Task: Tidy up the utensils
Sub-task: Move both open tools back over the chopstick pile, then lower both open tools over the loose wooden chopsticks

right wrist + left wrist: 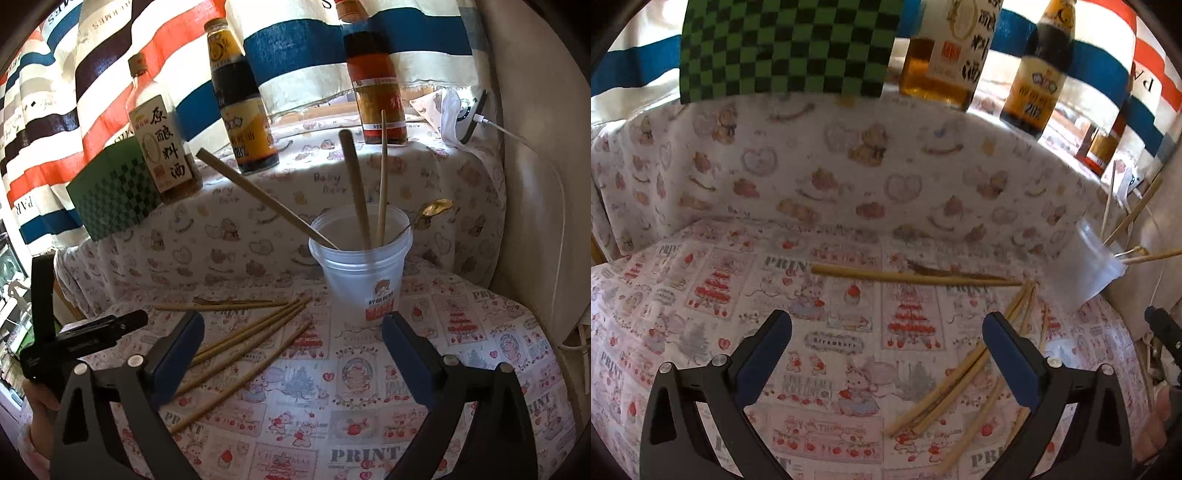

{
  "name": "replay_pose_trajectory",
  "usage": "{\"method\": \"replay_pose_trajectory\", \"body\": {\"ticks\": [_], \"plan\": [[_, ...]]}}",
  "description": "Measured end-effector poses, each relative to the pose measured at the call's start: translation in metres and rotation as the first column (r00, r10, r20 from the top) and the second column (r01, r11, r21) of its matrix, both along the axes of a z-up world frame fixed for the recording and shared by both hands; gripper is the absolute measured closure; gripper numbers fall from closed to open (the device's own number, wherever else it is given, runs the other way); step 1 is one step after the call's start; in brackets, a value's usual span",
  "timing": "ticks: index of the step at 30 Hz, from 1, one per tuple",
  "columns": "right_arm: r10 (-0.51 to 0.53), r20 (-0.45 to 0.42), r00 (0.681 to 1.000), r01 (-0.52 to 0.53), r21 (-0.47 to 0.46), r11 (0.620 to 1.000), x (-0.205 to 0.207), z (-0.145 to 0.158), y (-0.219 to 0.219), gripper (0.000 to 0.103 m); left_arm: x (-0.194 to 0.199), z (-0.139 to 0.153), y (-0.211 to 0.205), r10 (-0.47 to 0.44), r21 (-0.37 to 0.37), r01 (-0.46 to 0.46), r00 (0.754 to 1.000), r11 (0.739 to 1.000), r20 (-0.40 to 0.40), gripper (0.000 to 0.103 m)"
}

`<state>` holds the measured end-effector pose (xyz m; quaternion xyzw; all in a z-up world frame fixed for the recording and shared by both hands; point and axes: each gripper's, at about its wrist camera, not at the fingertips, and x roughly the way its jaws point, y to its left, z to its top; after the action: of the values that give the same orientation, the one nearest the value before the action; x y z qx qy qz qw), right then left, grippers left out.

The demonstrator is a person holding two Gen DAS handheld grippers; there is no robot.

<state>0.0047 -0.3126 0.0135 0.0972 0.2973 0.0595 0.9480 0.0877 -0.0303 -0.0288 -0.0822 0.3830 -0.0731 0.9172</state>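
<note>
i see a cartoon-printed tablecloth (369,387) reading "print" under striped curtains (295,55). my left gripper (886,354) and right gripper (291,350) both gape wide, empty, before loose wooden chopsticks (240,343).

Cut off by the top edge in the left wrist view: both bottles (942,55), necks out of frame, and the checkered box (786,48). Smeared with blur at the right edge: the plastic cup (1093,266), its base and print unreadable. Partly hidden behind the right-hand finger (1012,362): the loose chopsticks (945,398), lower ends unseen.
</note>
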Motion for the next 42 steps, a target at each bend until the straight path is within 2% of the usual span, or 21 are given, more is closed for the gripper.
{"method": "replay_pose_trajectory", "body": {"ticks": [4,6,8,11,17,27,28,30,31,32,36,38,42], "plan": [[-0.001,-0.008,1.0,0.001,-0.011,1.0,0.002,-0.003,0.002,0.004,0.002,-0.005,-0.006,-0.026,-0.008,0.026,1.0,1.0,-0.016,0.004],[-0.001,-0.013,1.0,0.001,-0.018,1.0,0.002,-0.004,0.003,0.004,0.002,-0.008,-0.009,-0.049,-0.011,0.049,0.998,0.999,-0.028,0.013],[-0.001,-0.017,1.0,0.001,-0.026,1.0,0.003,-0.005,0.004,0.004,0.003,-0.01,-0.015,-0.079,0.002,0.079,0.996,0.997,-0.039,0.032],[-0.001,-0.026,1.0,0.0,-0.034,0.999,0.004,-0.007,0.005,0.004,0.009,-0.017,-0.023,-0.105,0.016,0.106,0.992,0.994,-0.068,0.047],[0.004,-0.054,0.999,-0.006,-0.042,0.999,0.008,-0.013,0.008,0.004,0.018,-0.033,-0.038,-0.186,0.032,0.192,0.974,0.981,-0.131,0.048],[0.0,-0.07,0.998,-0.005,-0.073,0.997,0.01,-0.016,0.011,0.004,0.008,-0.036,-0.065,-0.274,0.099,0.289,0.952,0.952,-0.136,0.048],[-0.001,-0.071,0.997,-0.004,-0.074,0.997,0.01,-0.016,0.011,0.004,0.007,-0.036,-0.069,-0.277,0.118,0.293,0.951,0.949,-0.138,0.05],[-0.002,-0.073,0.997,-0.004,-0.076,0.997,0.01,-0.016,0.011,0.004,0.004,-0.036,-0.077,-0.308,0.136,0.327,0.941,0.935,-0.143,0.066],[-0.003,-0.072,0.997,-0.002,-0.076,0.997,0.01,-0.016,0.011,0.004,0.002,-0.036,-0.08,-0.319,0.144,0.339,0.936,0.93,-0.148,0.077],[-0.004,-0.072,0.997,-0.001,-0.076,0.997,0.01,-0.015,0.011,0.004,0.0,-0.035,-0.083,-0.321,0.151,0.343,0.934,0.927,-0.155,0.08],[-0.007,-0.077,0.997,0.001,-0.077,0.997,0.01,-0.015,0.009,0.004,-0.003,-0.035,-0.087,-0.321,0.168,0.351,0.93,0.921,-0.18,0.082],[-0.01,-0.079,0.997,0.004,-0.08,0.997,0.01,-0.015,0.009,0.004,-0.003,-0.033,-0.084,-0.297,0.151,0.331,0.931,0.931,-0.213,0.083],[-0.016,-0.075,0.997,0.009,-0.087,0.996,0.009,-0.013,0.008,0.004,-0.009,-0.031,-0.081,-0.243,0.191,0.302,0.929,0.934,-0.281,0.086]]}}
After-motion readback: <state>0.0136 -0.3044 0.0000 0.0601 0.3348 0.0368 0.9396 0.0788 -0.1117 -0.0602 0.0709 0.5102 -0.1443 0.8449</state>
